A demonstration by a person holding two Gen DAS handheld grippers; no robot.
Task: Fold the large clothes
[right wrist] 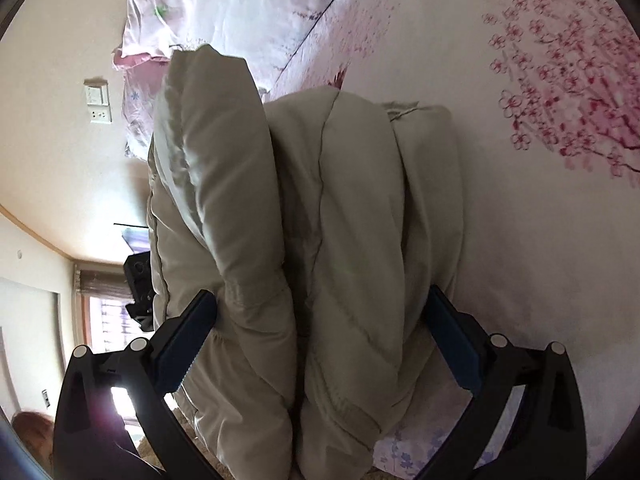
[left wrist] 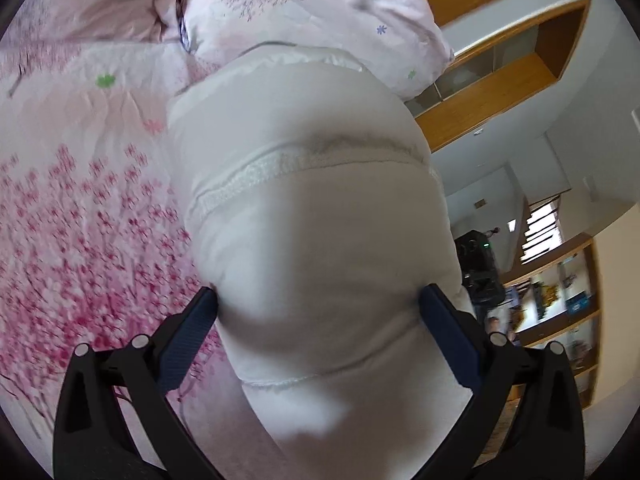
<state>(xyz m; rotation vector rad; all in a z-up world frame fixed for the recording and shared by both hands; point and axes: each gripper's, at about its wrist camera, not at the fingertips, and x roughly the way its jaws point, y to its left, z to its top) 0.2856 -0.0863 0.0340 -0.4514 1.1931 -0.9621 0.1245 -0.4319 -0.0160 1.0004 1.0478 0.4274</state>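
Observation:
A bulky pale beige padded jacket is folded into a thick bundle over the bed. In the left wrist view the jacket (left wrist: 316, 216) fills the middle, and my left gripper (left wrist: 318, 300) has its fingers (left wrist: 192, 332) wide apart, pressed against both sides of the bundle. In the right wrist view the jacket (right wrist: 312, 220) shows several stacked folds, and my right gripper (right wrist: 320, 304) clamps those folds between its wide-set fingers (right wrist: 452, 336). Both views are tilted sideways.
The bed carries a pink cherry-blossom sheet (left wrist: 80, 220) and a rumpled pale quilt (left wrist: 280, 4). Wooden shelving (left wrist: 520, 60) and a black device (left wrist: 480, 272) stand beyond the bed. A wall with a switch plate (right wrist: 97, 102) and a window (right wrist: 108, 320) lie on the right view's left.

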